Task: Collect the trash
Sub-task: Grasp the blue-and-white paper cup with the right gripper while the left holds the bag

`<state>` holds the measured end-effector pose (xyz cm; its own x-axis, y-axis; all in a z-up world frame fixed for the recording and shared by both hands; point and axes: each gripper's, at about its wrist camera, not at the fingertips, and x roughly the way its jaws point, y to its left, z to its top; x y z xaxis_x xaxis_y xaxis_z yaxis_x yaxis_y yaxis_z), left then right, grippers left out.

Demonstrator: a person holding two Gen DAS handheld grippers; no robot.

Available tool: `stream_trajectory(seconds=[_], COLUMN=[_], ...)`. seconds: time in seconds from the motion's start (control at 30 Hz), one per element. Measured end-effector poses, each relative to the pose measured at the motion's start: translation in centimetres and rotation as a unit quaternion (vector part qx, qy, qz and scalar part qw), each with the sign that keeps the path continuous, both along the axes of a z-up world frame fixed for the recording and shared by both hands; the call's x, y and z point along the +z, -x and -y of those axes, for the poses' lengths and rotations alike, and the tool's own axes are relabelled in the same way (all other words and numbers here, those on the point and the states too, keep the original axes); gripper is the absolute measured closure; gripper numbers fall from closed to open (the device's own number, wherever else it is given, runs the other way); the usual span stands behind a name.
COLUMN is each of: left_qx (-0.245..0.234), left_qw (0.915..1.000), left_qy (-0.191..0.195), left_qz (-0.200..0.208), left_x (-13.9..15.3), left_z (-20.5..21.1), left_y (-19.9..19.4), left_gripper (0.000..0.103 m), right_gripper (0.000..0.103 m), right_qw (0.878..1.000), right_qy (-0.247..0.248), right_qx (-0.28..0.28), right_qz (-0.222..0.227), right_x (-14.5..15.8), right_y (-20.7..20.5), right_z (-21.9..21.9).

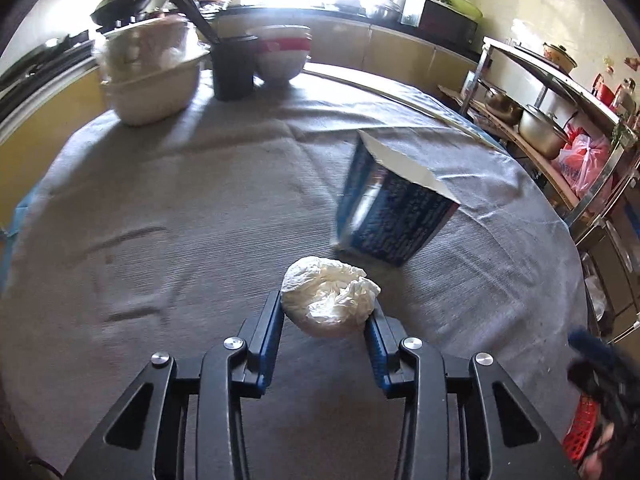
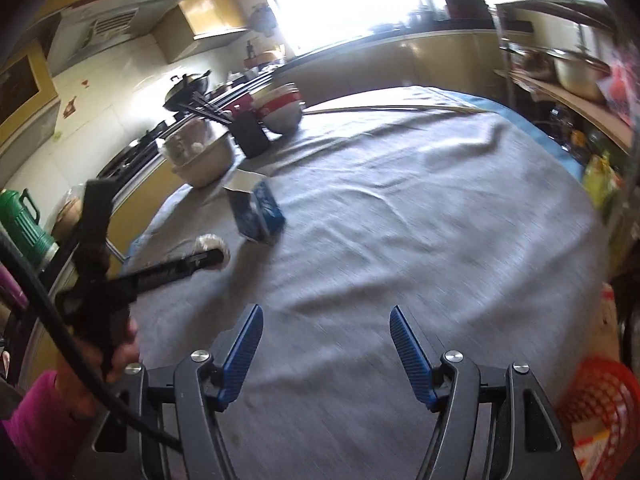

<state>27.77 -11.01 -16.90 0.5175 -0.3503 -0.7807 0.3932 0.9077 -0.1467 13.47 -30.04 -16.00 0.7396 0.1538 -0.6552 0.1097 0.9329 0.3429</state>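
Observation:
A crumpled white paper ball (image 1: 328,296) lies on the grey tablecloth (image 1: 200,208), and my left gripper (image 1: 325,305) is shut on it, a blue pad against each side. Just beyond it a blue carton (image 1: 396,216) with its top torn open stands tilted. In the right wrist view the same ball (image 2: 210,242) shows at the tip of the left gripper (image 2: 216,258), with the carton (image 2: 260,210) behind it. My right gripper (image 2: 326,320) stands open over bare cloth near the table's front, nothing between its fingers. A red mesh basket (image 2: 600,408) sits at its lower right.
At the table's far left stand stacked cream bowls (image 1: 152,80), a black holder with chopsticks (image 1: 234,68) and a red-banded bowl (image 1: 282,54). A metal shelf with pots (image 1: 544,128) runs along the right. A person's hand in a magenta sleeve (image 2: 36,408) holds the left gripper.

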Motion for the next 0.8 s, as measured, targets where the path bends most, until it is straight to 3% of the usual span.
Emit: stream_trajectory(seconds=[0.13, 0.37, 0.53, 0.8], left_qx=[0.027, 0.069, 0.072, 0.052], left_qw=[0.9996, 0.9971, 0.9964, 0.9970], left_qy=[-0.004, -0.017, -0.022, -0.018], left_qz=[0.003, 0.028, 0.039, 0.055], left_x=[0.5, 1.3, 1.5, 1.7], left_z=[-2.8, -6.7, -7.4, -6.8], left_y=[0.3, 0.8, 1.1, 2.0], left_gripper=[0.062, 0.062, 0.062, 0.062], right_gripper=[0.033, 0.033, 0.030, 0.027], right_qw=[1.000, 0.999, 0.999, 0.996], right_qy=[0.009, -0.032, -0.033, 0.004], right_qx=[0.019, -0.004, -0.031, -0.083], right_qz=[0.004, -0.011, -0.013, -0.028], right_x=[0.6, -0.1, -0.4, -0.8], right_y=[-3.8, -10.3, -13.2, -16.0], right_z=[-2.2, -4.3, -5.7, -7.8])
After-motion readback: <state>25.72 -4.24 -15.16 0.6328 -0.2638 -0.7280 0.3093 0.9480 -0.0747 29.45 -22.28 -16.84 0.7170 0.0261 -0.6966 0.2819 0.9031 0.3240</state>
